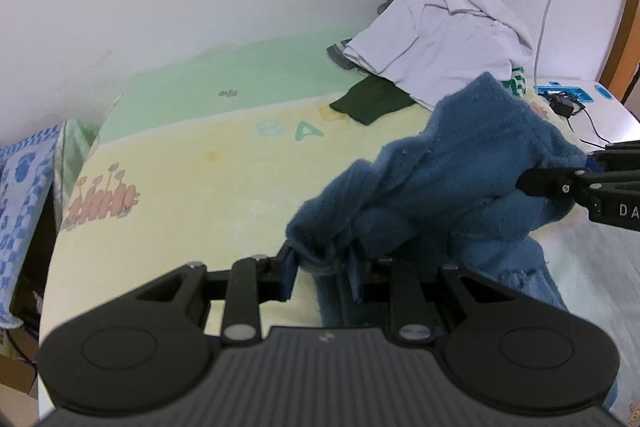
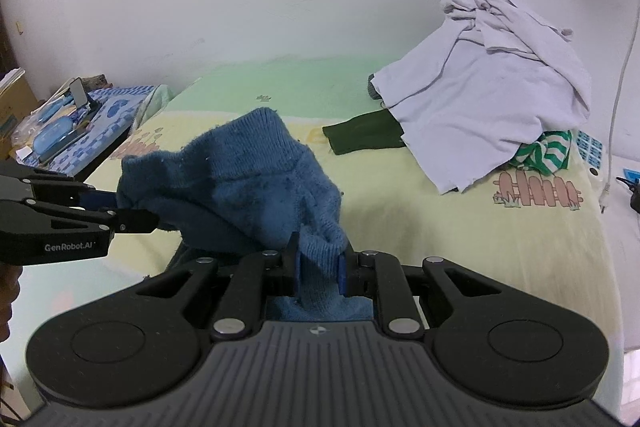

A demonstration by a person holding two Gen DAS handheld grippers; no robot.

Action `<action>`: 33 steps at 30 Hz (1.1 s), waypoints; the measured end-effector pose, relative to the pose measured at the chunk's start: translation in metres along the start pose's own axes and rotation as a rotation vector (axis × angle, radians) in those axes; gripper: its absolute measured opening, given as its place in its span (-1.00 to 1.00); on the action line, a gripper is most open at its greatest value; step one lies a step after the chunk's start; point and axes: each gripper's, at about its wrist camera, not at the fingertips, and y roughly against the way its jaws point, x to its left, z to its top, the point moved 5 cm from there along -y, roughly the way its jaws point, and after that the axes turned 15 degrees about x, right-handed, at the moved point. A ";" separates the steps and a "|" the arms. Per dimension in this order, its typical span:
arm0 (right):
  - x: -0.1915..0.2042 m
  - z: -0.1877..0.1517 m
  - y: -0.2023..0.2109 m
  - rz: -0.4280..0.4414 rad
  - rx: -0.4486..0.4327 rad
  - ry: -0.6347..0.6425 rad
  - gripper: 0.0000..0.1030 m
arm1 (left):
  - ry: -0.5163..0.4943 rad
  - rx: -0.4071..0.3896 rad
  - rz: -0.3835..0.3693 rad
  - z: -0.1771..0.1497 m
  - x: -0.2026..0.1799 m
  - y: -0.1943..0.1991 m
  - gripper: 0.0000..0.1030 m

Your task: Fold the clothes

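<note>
A blue knitted garment hangs bunched between my two grippers above the bed. My left gripper is shut on one edge of it, with cloth pinched between its blue pads. In the left wrist view my right gripper enters from the right and bites into the other side. From the right wrist, the blue garment rises in a hump. The right gripper is shut on a fold of it. The left gripper holds the far left edge. The garment's lower part drops out of sight below both grippers.
A pile of white clothes with a dark green piece and a green-striped piece lies at the back right of the yellow-green bed sheet. A cluttered blue-patterned side table stands left. A cable hangs on the right.
</note>
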 end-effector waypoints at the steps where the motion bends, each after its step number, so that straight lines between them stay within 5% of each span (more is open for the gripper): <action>1: 0.001 -0.001 0.000 0.000 0.000 0.001 -0.66 | -0.001 0.000 0.004 -0.001 -0.001 0.001 -0.56; 33: 0.015 -0.031 0.015 -0.021 0.000 0.007 -0.66 | -0.044 0.061 0.040 -0.041 -0.010 0.002 -0.84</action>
